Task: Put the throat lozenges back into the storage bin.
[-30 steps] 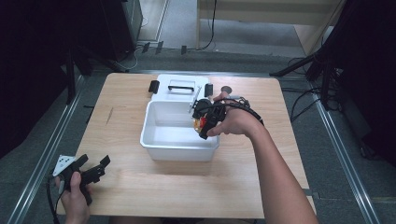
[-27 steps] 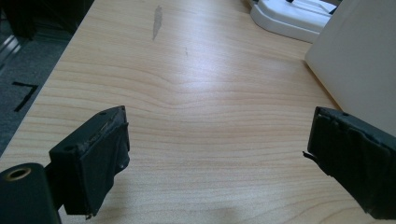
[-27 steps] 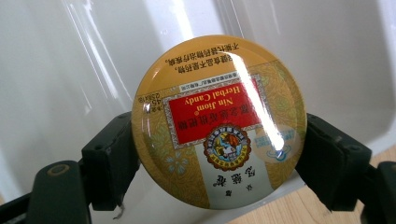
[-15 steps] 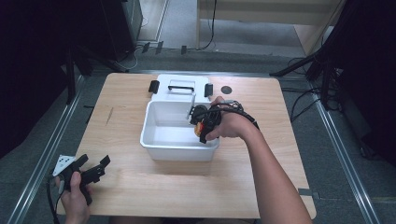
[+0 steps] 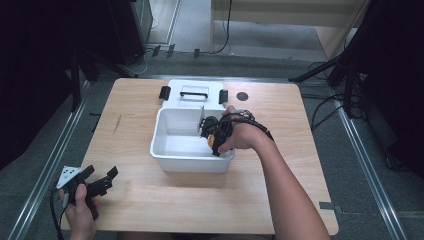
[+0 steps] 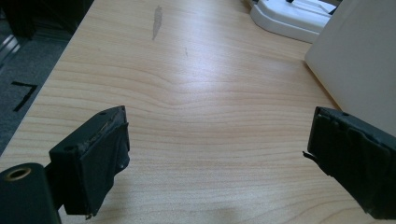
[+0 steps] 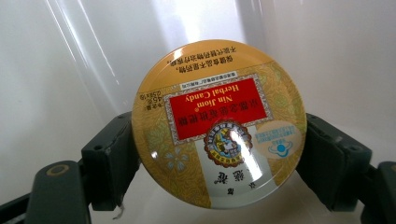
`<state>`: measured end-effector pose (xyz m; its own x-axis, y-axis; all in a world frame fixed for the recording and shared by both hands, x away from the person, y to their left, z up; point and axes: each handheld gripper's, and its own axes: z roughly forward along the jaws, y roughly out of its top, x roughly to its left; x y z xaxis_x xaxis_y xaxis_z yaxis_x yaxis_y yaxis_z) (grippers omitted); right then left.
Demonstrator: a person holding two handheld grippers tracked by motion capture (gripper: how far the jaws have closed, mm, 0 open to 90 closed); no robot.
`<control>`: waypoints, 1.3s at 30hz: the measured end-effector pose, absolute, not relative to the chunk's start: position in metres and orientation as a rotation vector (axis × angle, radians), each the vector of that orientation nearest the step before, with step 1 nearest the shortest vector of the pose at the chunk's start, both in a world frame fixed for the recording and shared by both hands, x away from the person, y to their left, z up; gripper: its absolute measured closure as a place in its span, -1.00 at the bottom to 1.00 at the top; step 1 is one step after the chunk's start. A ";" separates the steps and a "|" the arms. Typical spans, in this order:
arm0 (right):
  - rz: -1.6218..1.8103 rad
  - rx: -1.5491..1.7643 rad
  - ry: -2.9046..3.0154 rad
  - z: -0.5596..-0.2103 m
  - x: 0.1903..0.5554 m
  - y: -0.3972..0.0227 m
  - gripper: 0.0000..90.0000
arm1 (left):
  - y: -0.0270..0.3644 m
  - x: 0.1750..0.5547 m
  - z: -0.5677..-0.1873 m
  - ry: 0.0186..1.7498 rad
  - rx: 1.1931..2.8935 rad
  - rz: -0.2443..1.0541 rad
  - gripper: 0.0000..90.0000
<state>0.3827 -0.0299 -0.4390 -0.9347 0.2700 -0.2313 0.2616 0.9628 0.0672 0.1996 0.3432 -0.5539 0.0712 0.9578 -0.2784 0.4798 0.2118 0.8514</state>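
A round yellow candy tin [image 7: 218, 123] with a red label sits between the two black jaws of my right gripper [image 7: 217, 154], which is shut on its rim. In the high view that right gripper [image 5: 216, 135] hangs inside the white bin [image 5: 175, 160], near the bin's right wall, with a bit of the tin [image 5: 212, 140] showing orange under the hand. My left gripper [image 5: 100, 181] rests at the table's front left corner. Its jaws stand wide apart over bare wood, left gripper [image 6: 217, 154] holding nothing.
The bin's white lid [image 5: 194, 94] with black latches lies flat behind the bin. A small dark round mark [image 5: 242, 96] sits on the table right of the lid. In the left gripper view the bin's outer wall [image 6: 359, 60] stands close on the right.
My right gripper has sunk with the tin from above the bin's right rim down into the bin. The left gripper has stayed where it was.
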 end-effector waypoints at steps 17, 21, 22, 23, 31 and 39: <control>0.049 0.411 2.884 -0.439 0.383 -0.029 -0.57 | 0.343 0.200 -0.554 1.551 1.404 0.640 -0.86; 0.062 0.423 2.886 -0.437 0.383 -0.031 -0.57 | 0.344 0.200 -0.554 1.551 1.404 0.642 -0.86; 0.062 0.423 2.886 -0.437 0.383 -0.031 -0.57 | 0.344 0.200 -0.554 1.551 1.404 0.642 -0.86; 0.066 0.428 2.883 -0.436 0.383 -0.032 -0.56 | 0.344 0.200 -0.554 1.551 1.403 0.643 -0.86; 0.146 0.453 2.875 -0.423 0.382 -0.035 -0.50 | 0.343 0.200 -0.554 1.551 1.401 0.643 -0.86; 0.245 0.473 2.858 -0.397 0.376 -0.043 -0.42 | 0.343 0.200 -0.554 1.551 1.401 0.644 -0.86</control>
